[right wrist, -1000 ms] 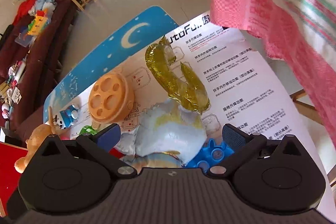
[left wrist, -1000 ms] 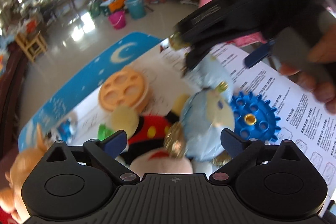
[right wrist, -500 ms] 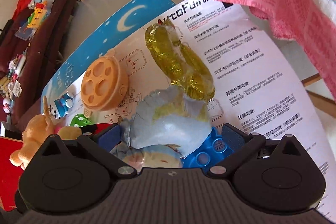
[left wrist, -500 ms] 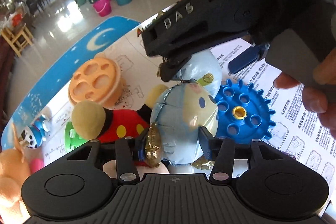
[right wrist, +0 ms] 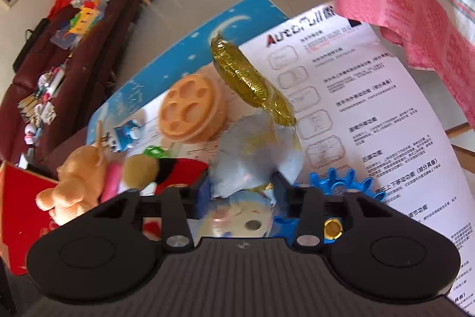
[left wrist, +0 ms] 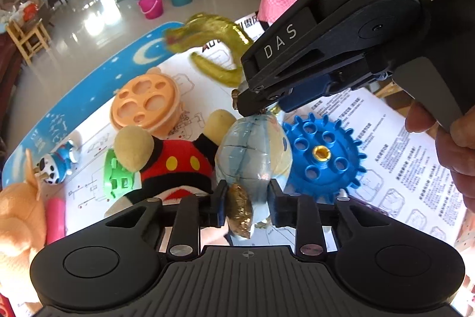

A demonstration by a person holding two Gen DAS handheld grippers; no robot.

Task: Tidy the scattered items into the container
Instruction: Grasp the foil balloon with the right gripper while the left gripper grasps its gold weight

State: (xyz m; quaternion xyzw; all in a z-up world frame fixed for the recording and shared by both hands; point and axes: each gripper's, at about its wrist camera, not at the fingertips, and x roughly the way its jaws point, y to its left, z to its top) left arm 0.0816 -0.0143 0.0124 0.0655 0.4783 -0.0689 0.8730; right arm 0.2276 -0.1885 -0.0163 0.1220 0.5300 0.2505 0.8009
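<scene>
Two handheld grippers close on one foil balloon figure [left wrist: 252, 156] amid toys scattered over a printed instruction sheet [left wrist: 415, 168] on the counter. In the left wrist view, the left gripper [left wrist: 246, 202] sits at lower centre, its fingers [left wrist: 220, 205] closing on the pale blue balloon's lower end, where a crumpled gold foil tip [left wrist: 239, 213] lies between them and the pads press on the foil. The right gripper [left wrist: 258, 103] reaches in from the upper right of that frame, held by a hand [left wrist: 454, 150], its fingers closing on the top of the same balloon. The right wrist view shows those fingers [right wrist: 280, 186] pinching the wrinkled blue foil at lower centre, with the balloon's gold foil loop [right wrist: 252, 85] rising towards the top of the frame. Just right of the balloon lies a blue gear [left wrist: 323, 153]; to its left a red plush toy [left wrist: 175, 162], a green plastic piece [left wrist: 114, 177] and an orange round lid [left wrist: 145, 103]. A small snowman figure [left wrist: 56, 165] and an orange plush animal [left wrist: 17, 213] occupy the left edge. No container can be made out with certainty.
</scene>
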